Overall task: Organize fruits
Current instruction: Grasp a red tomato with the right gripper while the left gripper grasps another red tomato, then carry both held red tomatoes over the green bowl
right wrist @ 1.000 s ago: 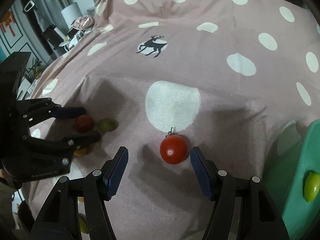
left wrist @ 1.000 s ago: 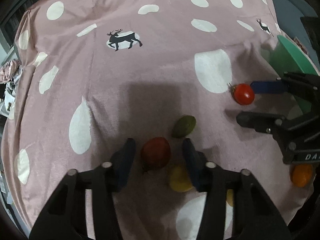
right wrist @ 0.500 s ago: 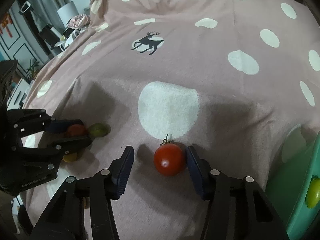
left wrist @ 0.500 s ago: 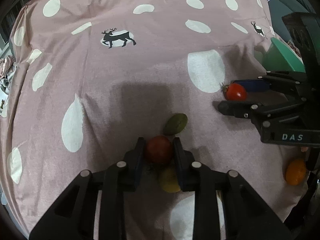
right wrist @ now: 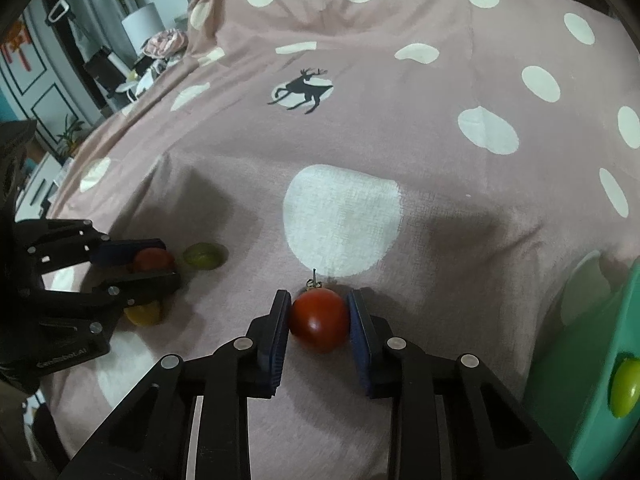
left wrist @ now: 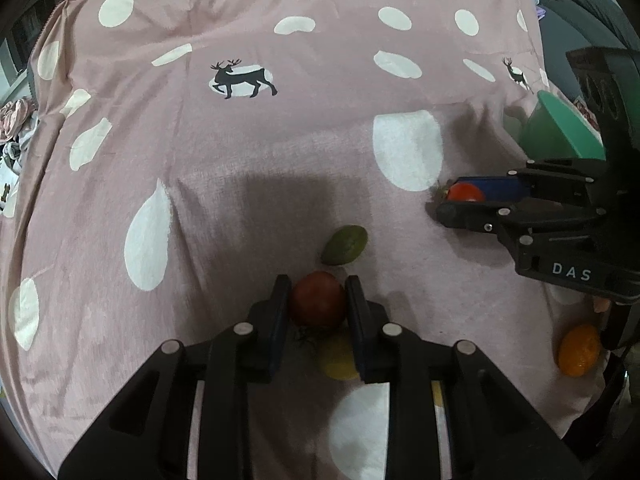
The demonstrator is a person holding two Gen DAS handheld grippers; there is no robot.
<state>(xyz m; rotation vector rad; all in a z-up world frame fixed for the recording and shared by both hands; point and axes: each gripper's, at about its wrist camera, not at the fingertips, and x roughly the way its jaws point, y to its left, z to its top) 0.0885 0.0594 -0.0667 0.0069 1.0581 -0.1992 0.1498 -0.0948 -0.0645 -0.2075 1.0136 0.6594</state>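
Fruits on the pink spotted cloth (left wrist: pixel 280 160): left gripper (left wrist: pixel 318 308) clamped on a dark red tomato (left wrist: pixel 318 304), pads touching both sides; right gripper (right wrist: pixel 319 320) jaws have just been closing, pads now against a bright red tomato (right wrist: pixel 320 320) resting on the cloth. Only the left wrist view shows an orange fruit (left wrist: pixel 578 350) at the right edge; only the right wrist view shows a green fruit (right wrist: pixel 624 388) inside the green basket (right wrist: pixel 580 360). One second earlier both jaw pairs stood wide around their tomatoes. Count: two red tomatoes, one olive-green fruit (left wrist: pixel 345 245) just beyond the left gripper, one yellow fruit (left wrist: pixel 338 360) beneath it, one orange, one green in the basket.
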